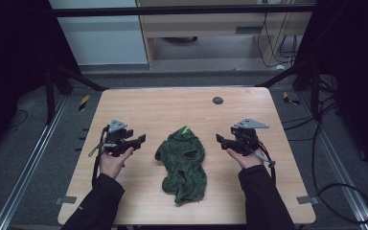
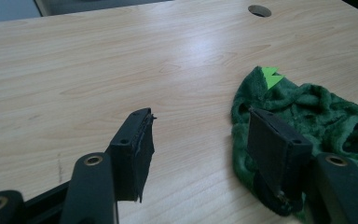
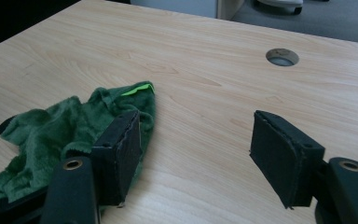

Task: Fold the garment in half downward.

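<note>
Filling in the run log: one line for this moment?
left gripper: open, left of garment | right gripper: open, right of it | green fleece garment: crumpled mid-table, untouched

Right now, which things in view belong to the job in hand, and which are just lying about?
In the job:
- green fleece garment, crumpled mid-table
- left gripper, open, beside it
- right gripper, open, on its other side

Just there:
- cable hole in the table
- loose cables on the floor
- cabinet behind
</note>
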The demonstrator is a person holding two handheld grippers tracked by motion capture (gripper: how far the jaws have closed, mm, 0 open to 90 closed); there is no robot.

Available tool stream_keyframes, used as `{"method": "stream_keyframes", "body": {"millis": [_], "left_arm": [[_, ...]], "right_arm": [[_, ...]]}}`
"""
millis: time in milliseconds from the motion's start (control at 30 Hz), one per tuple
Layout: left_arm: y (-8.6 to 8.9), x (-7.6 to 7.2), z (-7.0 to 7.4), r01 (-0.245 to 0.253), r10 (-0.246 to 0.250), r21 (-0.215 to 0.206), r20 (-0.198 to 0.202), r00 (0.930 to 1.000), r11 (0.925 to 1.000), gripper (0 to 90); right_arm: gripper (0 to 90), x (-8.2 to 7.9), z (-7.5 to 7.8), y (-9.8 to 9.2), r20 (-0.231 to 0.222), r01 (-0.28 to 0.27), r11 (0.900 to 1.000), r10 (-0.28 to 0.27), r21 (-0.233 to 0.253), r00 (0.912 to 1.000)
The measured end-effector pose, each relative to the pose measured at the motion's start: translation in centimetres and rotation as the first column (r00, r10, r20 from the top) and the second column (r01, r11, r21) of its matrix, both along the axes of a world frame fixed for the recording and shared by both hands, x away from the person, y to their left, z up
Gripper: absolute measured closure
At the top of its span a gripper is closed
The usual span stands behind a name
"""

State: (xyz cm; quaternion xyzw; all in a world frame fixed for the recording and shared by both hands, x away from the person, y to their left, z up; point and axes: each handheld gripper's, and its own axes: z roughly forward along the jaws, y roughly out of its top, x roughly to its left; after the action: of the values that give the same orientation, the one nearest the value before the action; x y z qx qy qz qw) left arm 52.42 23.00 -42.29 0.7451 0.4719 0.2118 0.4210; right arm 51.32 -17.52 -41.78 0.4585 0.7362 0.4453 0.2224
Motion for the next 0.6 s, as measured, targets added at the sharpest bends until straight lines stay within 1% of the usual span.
{"method": "stream_keyframes", "body": {"millis": [33, 133, 233, 300, 467, 500, 600], "left_arm": [[-0.3, 0.3, 0.0, 0.003, -0.003, 0.002, -0.002, 1.0, 1.0, 40.3], [-1.1, 1.0, 0.0, 0.012, -0.011, 0.013, -0.008, 0.9999, 0.9998, 41.6], [-1.9, 1.5, 0.0, 0.023, -0.023, 0.014, -0.015, 0.9996, 0.9996, 44.0], [-2.5, 1.8, -0.2, 0.035, -0.034, 0.031, -0.02, 0.9992, 0.9989, 44.5], [-4.1, 2.5, -0.8, 0.066, -0.064, 0.055, -0.044, 0.997, 0.9963, 45.5], [-4.5, 2.7, -1.1, 0.074, -0.071, 0.059, -0.047, 0.9964, 0.9955, 45.6], [-5.1, 2.9, -1.6, 0.084, -0.08, 0.074, -0.061, 0.9949, 0.9937, 47.0]], "right_arm": [[33.7, 0.0, 0.0, 0.0, 0.0, 0.0, 1.0, 0.0, 0.0, 1.0], [35.0, 0.7, 0.1, 0.8, -0.011, -0.007, 1.0, 0.007, -0.005, 0.9999], [36.6, 1.4, 0.1, 1.8, -0.022, -0.017, 1.0, 0.017, 0.006, 0.9996], [36.9, 1.6, 0.0, 2.0, -0.024, -0.016, 1.0, 0.017, 0.005, 0.9996], [38.4, 2.4, -0.5, 3.1, -0.042, -0.029, 1.0, 0.03, 0.01, 0.9987], [38.8, 2.6, -0.6, 3.3, -0.052, -0.033, 0.999, 0.034, 0.014, 0.9981], [40.3, 3.0, -1.0, 3.9, -0.059, -0.044, 0.999, 0.044, 0.003, 0.9973]]}}
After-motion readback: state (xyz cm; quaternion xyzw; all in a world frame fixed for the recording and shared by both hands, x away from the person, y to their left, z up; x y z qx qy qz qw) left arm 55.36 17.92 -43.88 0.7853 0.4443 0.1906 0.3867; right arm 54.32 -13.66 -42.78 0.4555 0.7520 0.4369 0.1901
